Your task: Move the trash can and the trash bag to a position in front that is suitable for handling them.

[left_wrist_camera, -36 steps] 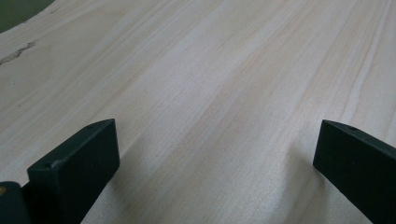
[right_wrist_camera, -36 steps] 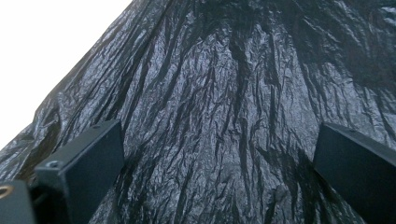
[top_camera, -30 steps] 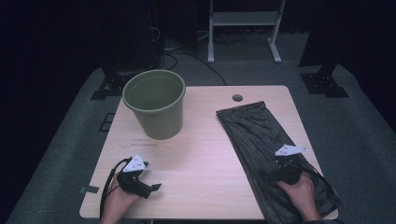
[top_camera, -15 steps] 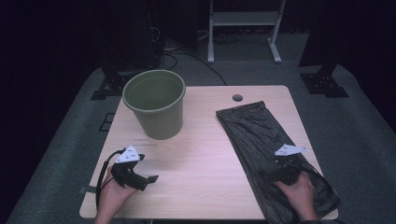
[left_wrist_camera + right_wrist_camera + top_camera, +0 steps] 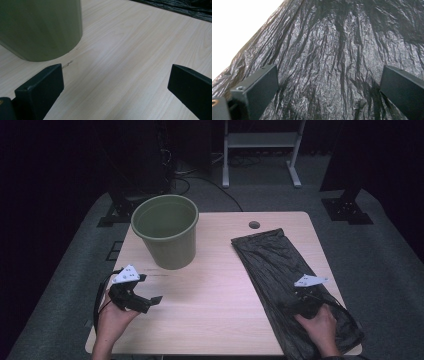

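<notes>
Black bag (image 5: 285, 270) flat on desk (image 5: 215, 290), long way front to back. Right gripper (image 5: 304, 301) right above near end, jaws spread. Left gripper (image 5: 142, 300) far from bag, beside bucket (image 5: 165, 230), jaws spread.

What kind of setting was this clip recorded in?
Probably a lab or recording studio: a lone wooden table on grey carpet, dark surroundings, black equipment stands and floor cables behind it.
</notes>
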Demonstrator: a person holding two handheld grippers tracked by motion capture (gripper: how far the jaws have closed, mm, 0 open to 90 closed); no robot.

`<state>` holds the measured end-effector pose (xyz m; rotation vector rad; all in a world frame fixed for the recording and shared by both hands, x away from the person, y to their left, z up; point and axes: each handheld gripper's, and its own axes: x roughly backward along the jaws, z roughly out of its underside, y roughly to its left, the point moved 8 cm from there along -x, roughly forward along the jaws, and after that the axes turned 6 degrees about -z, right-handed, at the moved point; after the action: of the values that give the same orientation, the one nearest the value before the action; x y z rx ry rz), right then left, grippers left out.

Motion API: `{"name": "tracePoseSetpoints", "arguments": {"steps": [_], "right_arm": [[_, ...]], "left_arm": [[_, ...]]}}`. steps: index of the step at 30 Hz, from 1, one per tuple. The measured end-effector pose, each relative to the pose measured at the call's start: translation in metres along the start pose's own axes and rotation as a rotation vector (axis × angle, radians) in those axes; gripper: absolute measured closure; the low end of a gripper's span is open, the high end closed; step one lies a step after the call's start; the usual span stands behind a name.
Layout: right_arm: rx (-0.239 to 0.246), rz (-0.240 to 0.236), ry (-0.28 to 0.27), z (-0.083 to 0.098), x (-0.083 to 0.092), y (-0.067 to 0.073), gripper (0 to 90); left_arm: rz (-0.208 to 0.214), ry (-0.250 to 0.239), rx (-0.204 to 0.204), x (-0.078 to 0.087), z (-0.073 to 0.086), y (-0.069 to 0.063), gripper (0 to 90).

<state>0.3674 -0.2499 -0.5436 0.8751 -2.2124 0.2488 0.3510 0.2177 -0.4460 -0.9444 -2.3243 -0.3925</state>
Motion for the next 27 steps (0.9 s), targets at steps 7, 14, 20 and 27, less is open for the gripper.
{"name": "tracePoseSetpoints", "arguments": {"steps": [7, 14, 20, 27], "right_arm": [[0.000, 0.000, 0.000, 0.000, 0.000, 0.000, 0.6], [0.003, -0.004, 0.000, 0.000, 0.000, 0.000, 0.6], [0.005, -0.006, -0.001, 0.000, 0.000, 0.001, 0.6], [0.006, -0.007, 0.000, 0.000, 0.000, 0.001, 0.6]], "left_arm": [[-0.004, -0.015, 0.022, 0.009, -0.019, 0.011, 0.0], [-0.021, -0.019, 0.038, 0.015, -0.037, 0.022, 0.0], [-0.043, -0.029, 0.050, 0.020, -0.055, 0.032, 0.0], [-0.046, -0.028, 0.049, 0.022, -0.071, 0.039, 0.0]]}}
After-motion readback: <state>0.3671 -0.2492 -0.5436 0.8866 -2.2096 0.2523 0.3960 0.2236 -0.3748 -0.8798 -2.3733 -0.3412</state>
